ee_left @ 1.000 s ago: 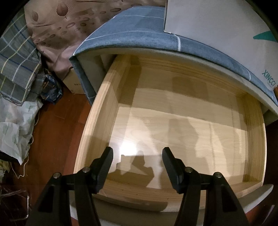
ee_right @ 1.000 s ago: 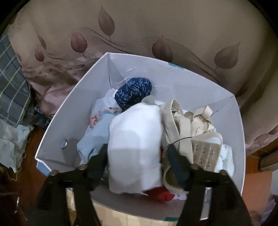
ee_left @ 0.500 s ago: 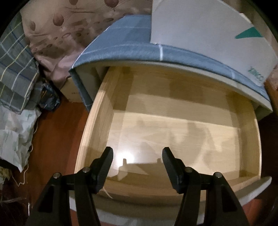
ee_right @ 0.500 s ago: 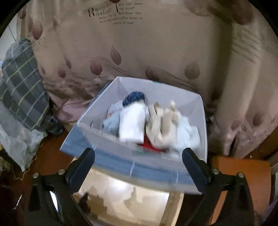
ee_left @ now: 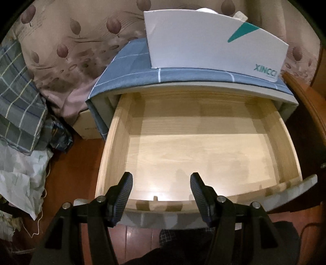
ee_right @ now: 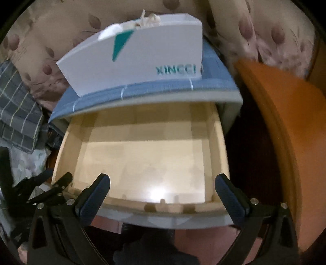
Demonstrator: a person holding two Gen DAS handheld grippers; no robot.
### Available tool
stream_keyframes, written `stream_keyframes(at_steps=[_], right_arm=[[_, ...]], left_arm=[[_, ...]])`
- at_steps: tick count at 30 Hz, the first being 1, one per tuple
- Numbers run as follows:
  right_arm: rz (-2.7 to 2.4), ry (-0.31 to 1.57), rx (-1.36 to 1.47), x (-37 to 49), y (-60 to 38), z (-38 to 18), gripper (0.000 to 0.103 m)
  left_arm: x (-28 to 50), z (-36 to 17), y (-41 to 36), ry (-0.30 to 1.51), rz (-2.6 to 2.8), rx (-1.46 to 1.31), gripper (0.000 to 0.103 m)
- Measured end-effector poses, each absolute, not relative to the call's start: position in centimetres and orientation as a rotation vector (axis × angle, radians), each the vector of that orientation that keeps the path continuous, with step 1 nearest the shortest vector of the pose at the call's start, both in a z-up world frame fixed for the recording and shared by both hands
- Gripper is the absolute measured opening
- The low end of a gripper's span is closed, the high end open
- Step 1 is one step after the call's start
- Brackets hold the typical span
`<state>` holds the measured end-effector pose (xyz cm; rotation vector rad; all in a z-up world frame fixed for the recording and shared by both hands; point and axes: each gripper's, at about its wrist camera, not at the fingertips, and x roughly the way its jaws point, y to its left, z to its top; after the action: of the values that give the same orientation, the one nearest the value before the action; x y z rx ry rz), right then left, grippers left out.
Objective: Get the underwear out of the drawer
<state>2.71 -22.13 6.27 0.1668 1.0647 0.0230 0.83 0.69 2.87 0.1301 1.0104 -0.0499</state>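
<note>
Underwear, seemingly cream and white, peeks above box

a home bedroom, by the look: leaf-print bedding hangs down beside a cloth-covered nightstand w/ a pulled-out wooden drawer. plaid fabric & crumpled laundry are piled on the reddish wood floor, a white box w/ garments up top.
</note>
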Motion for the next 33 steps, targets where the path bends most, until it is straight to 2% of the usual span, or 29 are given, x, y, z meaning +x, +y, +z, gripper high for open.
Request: stream_keyframes(at_steps=[11, 33], right_arm=[[-0.050, 0.982, 0.072, 0.5, -18.5, 3.5, 0.102], [-0.049, 1.031, 0.055, 0.8, -18.8, 1.9, 0.102]], left_arm=[[0.3, 2.9, 0.9, 1.006, -0.038, 0.115, 0.060], [-0.1, 2.0, 0.2, 1.023, -0.032, 0.137, 0.060]])
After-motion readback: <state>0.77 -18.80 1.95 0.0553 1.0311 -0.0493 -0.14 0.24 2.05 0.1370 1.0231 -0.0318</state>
